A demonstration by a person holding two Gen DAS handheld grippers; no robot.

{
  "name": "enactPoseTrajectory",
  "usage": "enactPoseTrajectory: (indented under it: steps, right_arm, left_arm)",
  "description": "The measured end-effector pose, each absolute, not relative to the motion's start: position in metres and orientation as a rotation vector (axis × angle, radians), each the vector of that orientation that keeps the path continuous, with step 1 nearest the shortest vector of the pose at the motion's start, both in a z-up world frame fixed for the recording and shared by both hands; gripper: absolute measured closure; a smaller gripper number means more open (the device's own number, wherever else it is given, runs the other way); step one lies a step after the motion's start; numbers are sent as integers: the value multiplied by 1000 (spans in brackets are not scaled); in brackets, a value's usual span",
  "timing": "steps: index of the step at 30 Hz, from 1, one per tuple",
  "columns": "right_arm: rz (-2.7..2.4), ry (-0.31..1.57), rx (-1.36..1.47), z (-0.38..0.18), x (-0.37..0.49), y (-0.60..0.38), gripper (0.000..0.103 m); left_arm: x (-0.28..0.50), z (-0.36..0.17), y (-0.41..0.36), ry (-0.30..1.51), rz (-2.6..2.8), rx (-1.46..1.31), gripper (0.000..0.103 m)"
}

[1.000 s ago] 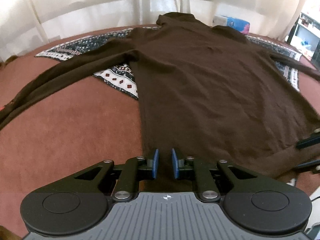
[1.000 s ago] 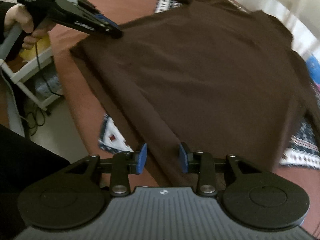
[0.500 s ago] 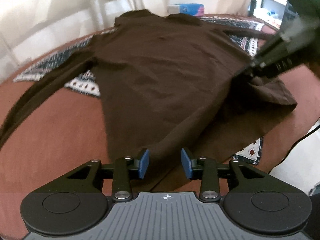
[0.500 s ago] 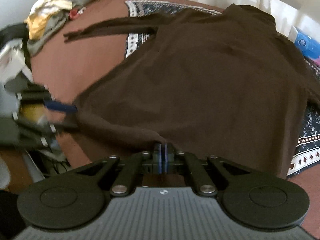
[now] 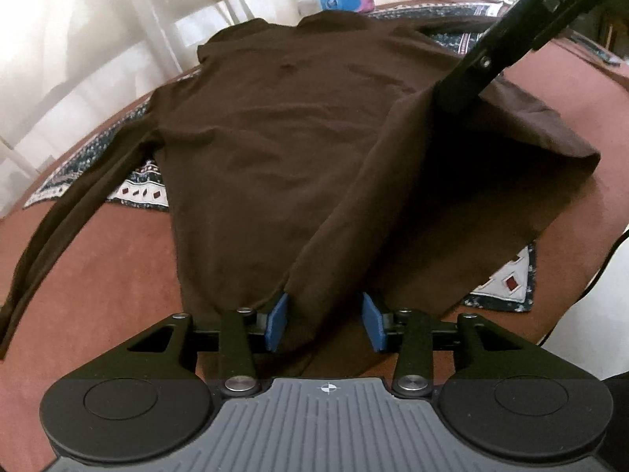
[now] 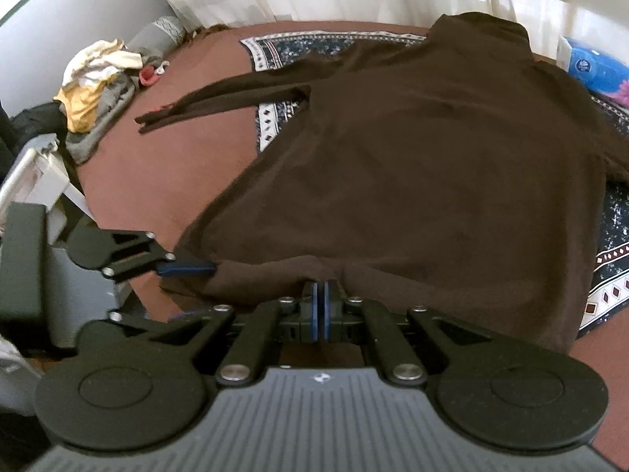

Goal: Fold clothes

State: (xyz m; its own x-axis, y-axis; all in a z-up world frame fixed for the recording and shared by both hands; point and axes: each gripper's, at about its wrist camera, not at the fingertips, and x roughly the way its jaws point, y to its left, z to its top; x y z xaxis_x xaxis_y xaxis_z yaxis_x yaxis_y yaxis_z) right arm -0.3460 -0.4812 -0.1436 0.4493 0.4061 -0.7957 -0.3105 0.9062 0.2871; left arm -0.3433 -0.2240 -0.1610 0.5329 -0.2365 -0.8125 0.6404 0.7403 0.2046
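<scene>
Already the right gripper [image 6: 319, 302] is clamped on the long-sleeved dark brown knit sweater [image 5: 275, 149]'s hem; the left gripper [image 5: 325, 320], jaws closing, straddles hem; its body runs toward twelve o'clock.

Two close wrist views (shared sweater [image 5: 275, 149])
</scene>
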Motion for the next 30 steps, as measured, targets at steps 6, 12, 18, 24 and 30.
enactPoseTrajectory:
  steps: [6,12,18,24,30]
  right_arm:
    - [471,1086,48,-150,-359,-484,99]
    - [460,1231,-28,-172,-393,-495,95]
    - [33,1111,241,-162,-416,-565,58]
    - [-44,1144,329,-175,-417,-589,54]
    - [30,1226,412,-191,-415,-591,99]
  left_arm:
    - [-336,-144,-175,952,-435,307,92]
    - [-356,-149,-132,1083,-368,207,64]
    - [-349,-143,-108,1061,-252,-28,51]
    - [-312,-150,-112,1059,-233,-117,44]
    - [-304,-156,-127,1093,-255,-22,101]
